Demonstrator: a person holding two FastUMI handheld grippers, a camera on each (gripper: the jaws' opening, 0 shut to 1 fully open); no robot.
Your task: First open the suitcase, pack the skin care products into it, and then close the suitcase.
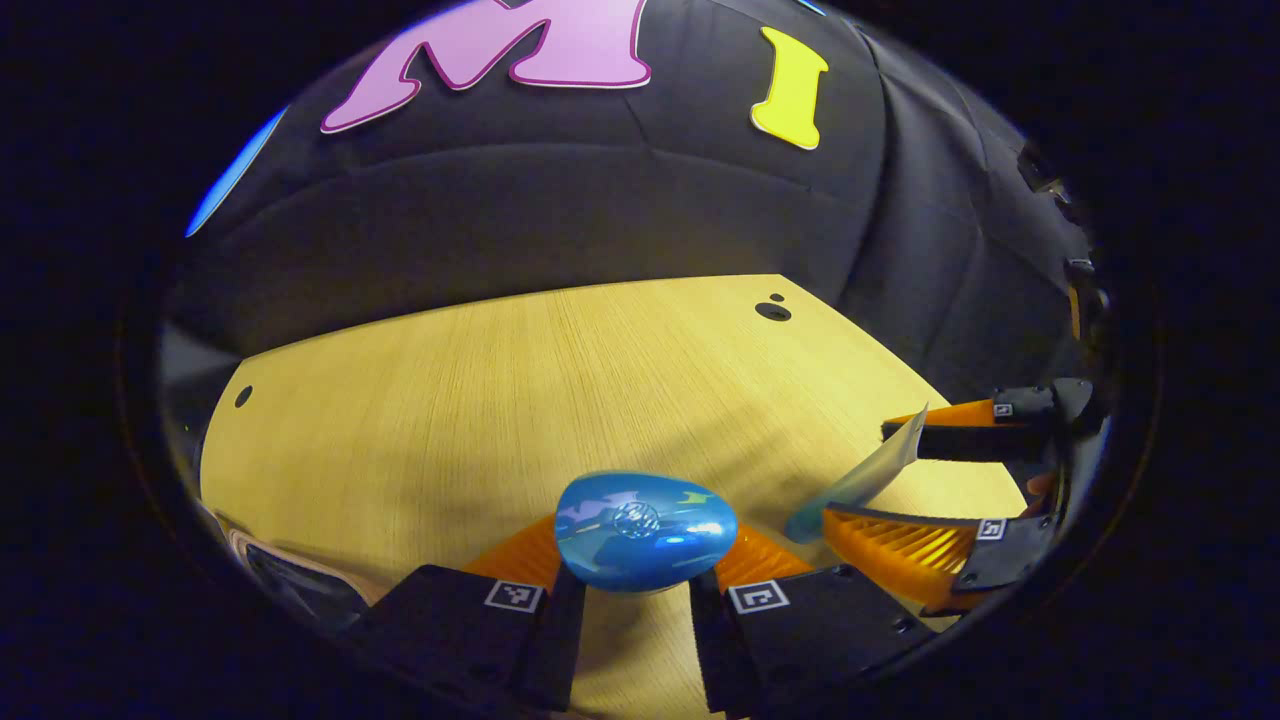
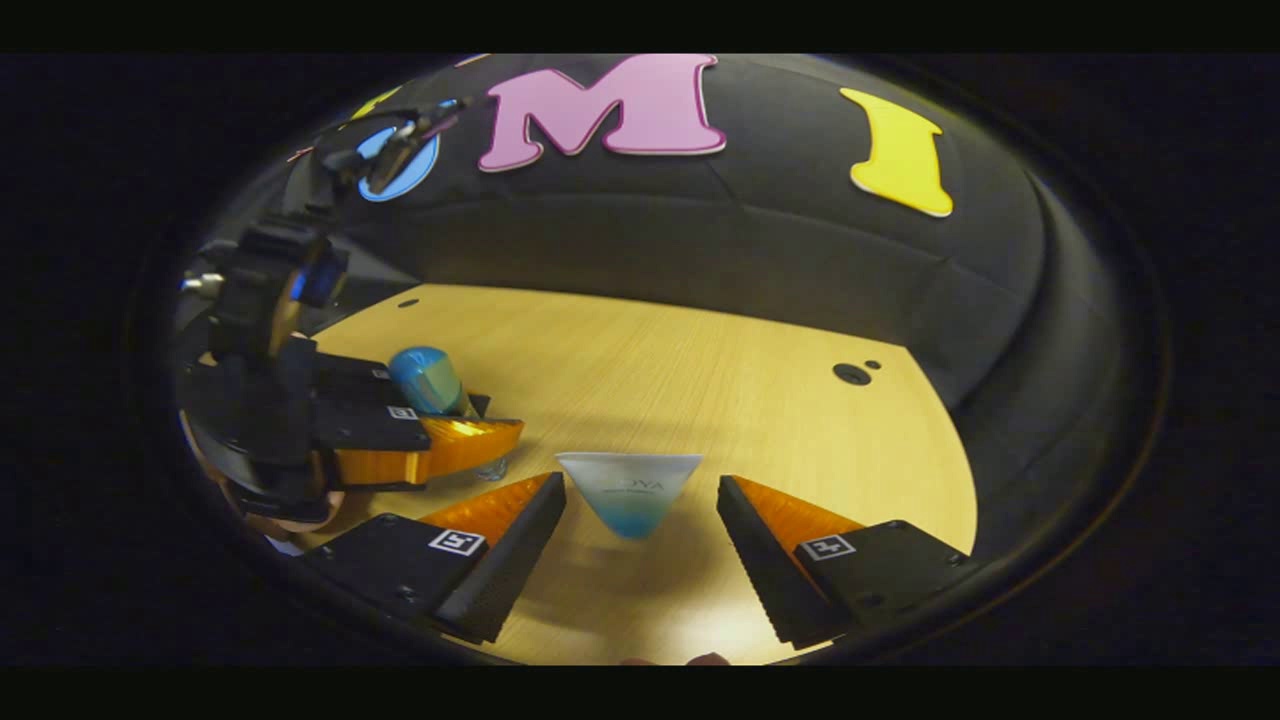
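Note:
A bottle with a glossy blue egg-shaped cap (image 1: 645,530) sits between the fingers of my left gripper (image 1: 640,578), which is shut on it just above the wooden table (image 1: 480,400). In the right gripper view the same bottle (image 2: 428,380) stands upright in the left gripper (image 2: 485,422) at the left. A white tube with a blue lower end (image 2: 630,490) stands between the wide-spread fingers of my right gripper (image 2: 640,482); a gap shows at its right side. The left gripper view shows that tube (image 1: 860,480) slanted between the right gripper's (image 1: 858,472) fingers.
Black cloth walls close the table at the back and right. Small round holes (image 1: 772,311) mark the tabletop near its far corners. A dark object with a pale rim (image 1: 290,585) sits at the table's lower left edge. A hand (image 2: 290,520) holds the left gripper.

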